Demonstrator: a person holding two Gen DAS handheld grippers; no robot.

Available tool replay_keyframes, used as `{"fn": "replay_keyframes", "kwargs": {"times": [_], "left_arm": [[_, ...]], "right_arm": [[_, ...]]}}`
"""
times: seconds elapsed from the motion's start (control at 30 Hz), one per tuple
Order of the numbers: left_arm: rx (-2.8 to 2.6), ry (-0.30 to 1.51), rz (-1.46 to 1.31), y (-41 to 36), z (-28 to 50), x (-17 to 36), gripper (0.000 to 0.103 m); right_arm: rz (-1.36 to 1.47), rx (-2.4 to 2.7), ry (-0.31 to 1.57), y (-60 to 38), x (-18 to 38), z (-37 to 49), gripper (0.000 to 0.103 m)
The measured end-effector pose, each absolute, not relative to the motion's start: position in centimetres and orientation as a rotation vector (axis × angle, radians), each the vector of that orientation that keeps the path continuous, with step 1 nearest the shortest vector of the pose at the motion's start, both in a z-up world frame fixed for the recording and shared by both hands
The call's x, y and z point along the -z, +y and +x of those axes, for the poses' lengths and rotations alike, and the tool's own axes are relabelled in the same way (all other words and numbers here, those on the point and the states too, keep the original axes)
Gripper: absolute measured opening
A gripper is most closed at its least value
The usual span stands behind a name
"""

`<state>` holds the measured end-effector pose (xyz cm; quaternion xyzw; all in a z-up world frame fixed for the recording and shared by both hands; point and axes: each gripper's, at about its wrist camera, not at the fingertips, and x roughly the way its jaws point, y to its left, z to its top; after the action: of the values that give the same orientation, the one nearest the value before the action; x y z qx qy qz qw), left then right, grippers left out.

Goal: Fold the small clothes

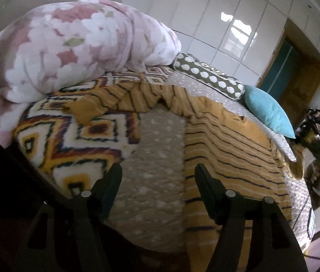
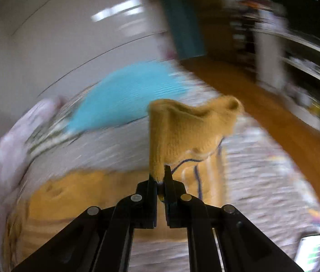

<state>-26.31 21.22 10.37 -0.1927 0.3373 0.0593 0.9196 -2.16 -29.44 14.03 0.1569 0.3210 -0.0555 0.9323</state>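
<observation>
We see the yellow striped sweater (image 1: 228,145) lying spread on the bed cover (image 1: 157,158), between a patterned blanket (image 1: 69,136) and a blue pillow (image 1: 266,108). Our left gripper (image 1: 157,176) hangs over the bed cover with its jaws wide apart and nothing between them. Our right gripper (image 2: 161,176) has its jaws closed tight on a yellow end of the sweater, and this part (image 2: 182,127) stands lifted above the bed. The right view is blurred. A pink flowered quilt (image 1: 69,45) is piled behind.

Mustard, dark-striped sweater (image 1: 228,149); turquoise pillow (image 1: 266,108); pink-floral blanket (image 1: 69,45).
</observation>
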Motion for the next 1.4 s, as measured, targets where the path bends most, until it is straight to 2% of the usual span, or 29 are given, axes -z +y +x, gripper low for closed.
{"fn": "replay_keyframes", "kwargs": {"times": [0.23, 0.43, 0.57, 0.6, 0.63, 0.73, 0.83, 1.0, 1.2, 1.4], "left_arm": [[-0.176, 0.678, -0.387, 24.0, -28.4, -9.2, 0.067], [-0.211, 0.676, -0.399, 26.5, -29.7, -8.0, 0.067], [-0.221, 0.675, -0.423, 27.6, -30.1, -7.4, 0.067], [-0.226, 0.676, -0.43, 27.8, -30.1, -7.3, 0.067], [-0.227, 0.676, -0.439, 28.0, -30.1, -7.3, 0.067], [-0.224, 0.674, -0.474, 28.4, -30.1, -7.4, 0.067], [-0.225, 0.677, -0.493, 28.6, -29.6, -7.7, 0.069], [-0.241, 0.67, -0.459, 29.0, -27.4, -8.4, 0.074], [-0.289, 0.708, -0.337, 30.0, -22.3, -8.7, 0.076], [-0.292, 0.804, -0.076, 29.9, -15.5, -6.6, 0.076]], "right_arm": [[0.09, -0.181, 0.789, -7.5, -8.2, 4.2, 0.006], [-0.103, -0.264, 0.874, 3.0, -2.6, 6.0, 0.006], [-0.371, -0.256, 0.833, 9.2, -1.0, 5.0, 0.017], [-0.407, -0.277, 0.821, 10.3, -0.9, 4.5, 0.027], [-0.445, -0.3, 0.804, 11.4, -1.0, 3.7, 0.03], [-0.479, -0.445, 0.782, 13.9, -1.5, 1.3, 0.031], [-0.42, -0.528, 0.794, 14.1, -2.6, -0.9, 0.038], [-0.274, -0.538, 0.783, 8.0, -5.3, -4.6, 0.053], [-0.233, -0.478, 0.787, 0.9, -6.0, -7.7, 0.058], [-0.158, -0.424, 0.829, -3.4, -4.4, -9.2, 0.058]]}}
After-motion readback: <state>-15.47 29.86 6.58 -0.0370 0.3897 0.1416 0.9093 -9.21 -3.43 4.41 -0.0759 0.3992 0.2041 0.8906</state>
